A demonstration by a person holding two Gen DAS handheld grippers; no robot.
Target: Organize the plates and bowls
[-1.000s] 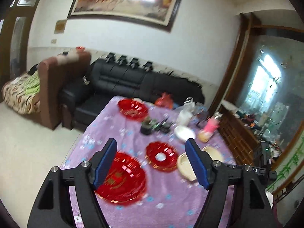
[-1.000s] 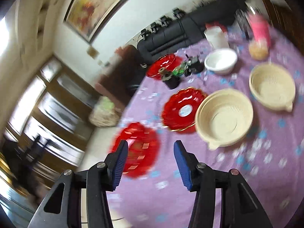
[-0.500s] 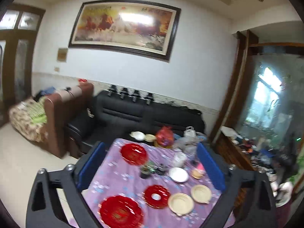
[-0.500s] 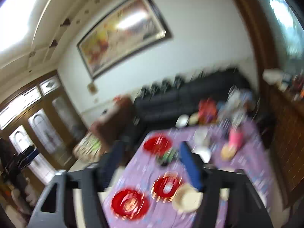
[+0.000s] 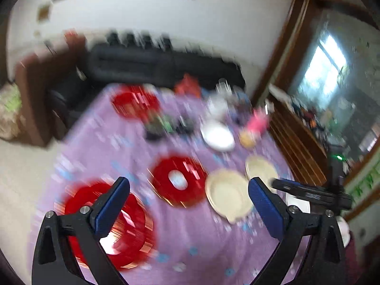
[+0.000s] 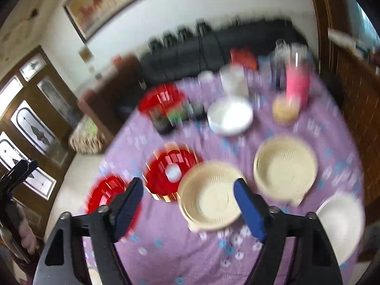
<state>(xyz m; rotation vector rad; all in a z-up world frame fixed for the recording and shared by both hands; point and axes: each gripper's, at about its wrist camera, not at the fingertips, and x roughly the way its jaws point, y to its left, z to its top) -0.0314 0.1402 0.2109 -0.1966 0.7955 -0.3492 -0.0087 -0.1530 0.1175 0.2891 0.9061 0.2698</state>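
Both views are blurred by motion. On the purple tablecloth (image 5: 190, 242) lie a near red plate (image 5: 133, 225), a red plate with a white centre (image 5: 180, 180) and a far red plate (image 5: 135, 102). Beside them sit two cream bowls (image 5: 225, 194) (image 5: 261, 168) and a white bowl (image 5: 217, 135). My left gripper (image 5: 187, 185) hangs above the table, jaws closing with nothing between them. My right gripper (image 6: 188, 185) hovers over the nearer cream bowl (image 6: 209, 197), jaws closing, pads touching nothing. The second cream bowl (image 6: 285, 166) and another white bowl (image 6: 339, 218) lie to its right.
A pink cup (image 6: 296, 85), a small yellow dish (image 6: 285, 109), jars and dark clutter (image 6: 175, 116) crowd the table's far half. A black sofa (image 5: 154, 66) stands behind the table and a wooden cabinet (image 5: 296, 142) to its right.
Half a second ago both cameras looked up at the wall and the painting. Now they point down at the table again. Both pairs of jaws stand wider than a second ago.
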